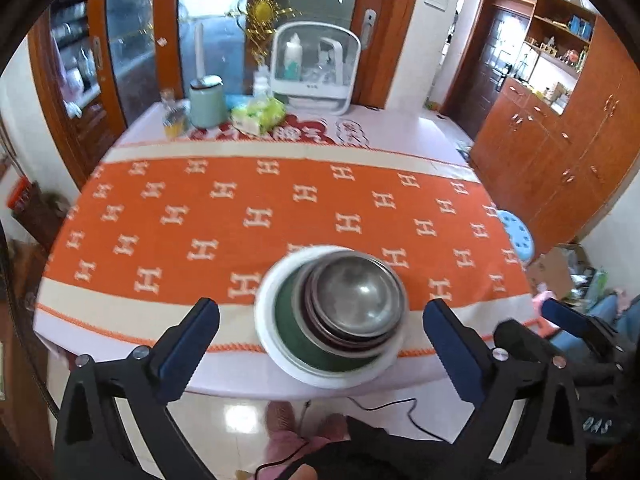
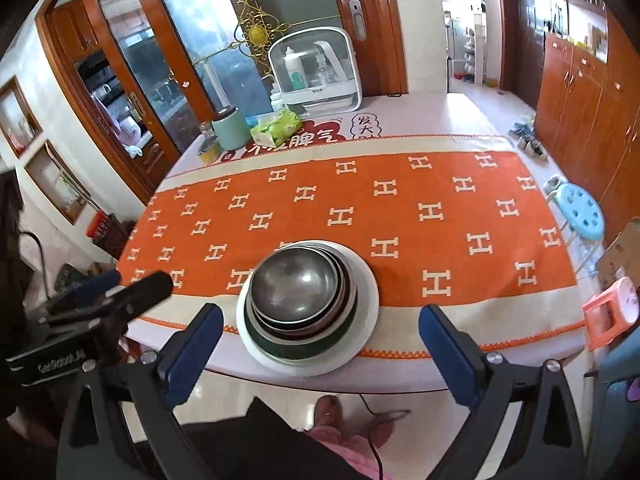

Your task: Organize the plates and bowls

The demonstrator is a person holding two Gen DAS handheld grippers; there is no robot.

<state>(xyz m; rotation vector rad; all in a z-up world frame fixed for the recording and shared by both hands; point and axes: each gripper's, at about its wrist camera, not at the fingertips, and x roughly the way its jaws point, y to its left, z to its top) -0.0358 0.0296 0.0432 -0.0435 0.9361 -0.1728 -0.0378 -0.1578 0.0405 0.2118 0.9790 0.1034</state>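
1. A nested stack stood near the front edge of the counter (image 1: pixel 248 380): a wide white round plate (image 1: pixel 276 356) at the bottom, a dark green bowl (image 1: pixel 292 336) in it, darker rimmed dishes above that, and a grey steel bowl (image 1: pixel 356 292) on top.
2. The stack rested partly on the cream border of the orange cloth patterned with white H shapes (image 2: pixel 400 216), which covered most of the counter behind the stack.
3. The left hand-held gripper (image 1: pixel 320 344) hung above the stack with its jaws spread as wide as they go, one blue-padded finger to each side of the white plate, touching nothing and holding nothing.
4. The right hand-held gripper (image 2: pixel 320 344) was likewise fully spread over the stack, its fingers clear of the plate on both sides and empty.
5. In the right wrist view the left hand-held gripper showed to the left of the stack, off the counter's edge.
6. Far behind the stack, at the back of the counter, stood a pale green lidded canister (image 2: pixel 230 130), a green tissue pack (image 2: pixel 276 126) and a white clear-fronted storage case (image 2: pixel 316 76) holding bottles.
7. To the right of the stack, beyond the counter, stood a light blue round plastic stool (image 2: pixel 580 212).
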